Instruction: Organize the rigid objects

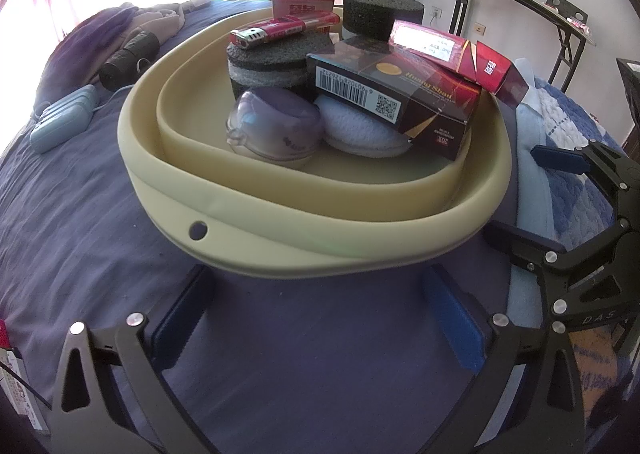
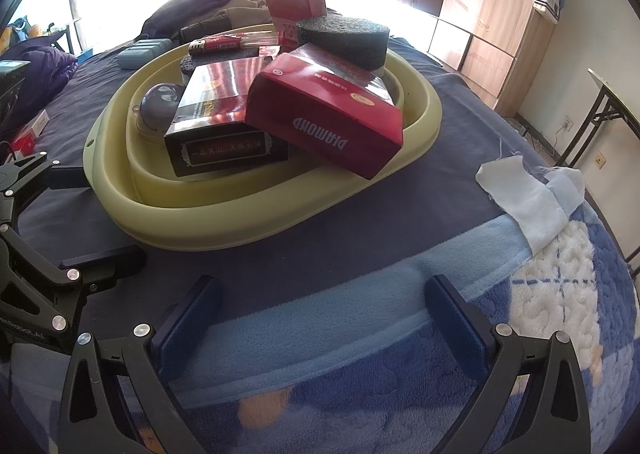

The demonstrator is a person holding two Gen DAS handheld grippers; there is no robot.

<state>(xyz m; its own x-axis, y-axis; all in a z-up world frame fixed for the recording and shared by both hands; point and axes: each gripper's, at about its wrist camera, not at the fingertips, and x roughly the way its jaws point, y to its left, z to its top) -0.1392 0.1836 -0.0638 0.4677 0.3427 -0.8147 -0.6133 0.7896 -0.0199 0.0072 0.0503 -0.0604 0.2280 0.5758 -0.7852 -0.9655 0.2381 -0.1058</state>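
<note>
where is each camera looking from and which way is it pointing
Left wrist: on the left gripper, low over the bed, facing the basin near rim; right gripper shows at right.
Right wrist: on the right gripper, over the blanket, facing the basin's other side; left gripper shows at left.
Shared: basin, lighter, red box.

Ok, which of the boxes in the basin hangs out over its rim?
The red Diamond box: its corner overhangs the basin rim; the black box sits inside.
</note>
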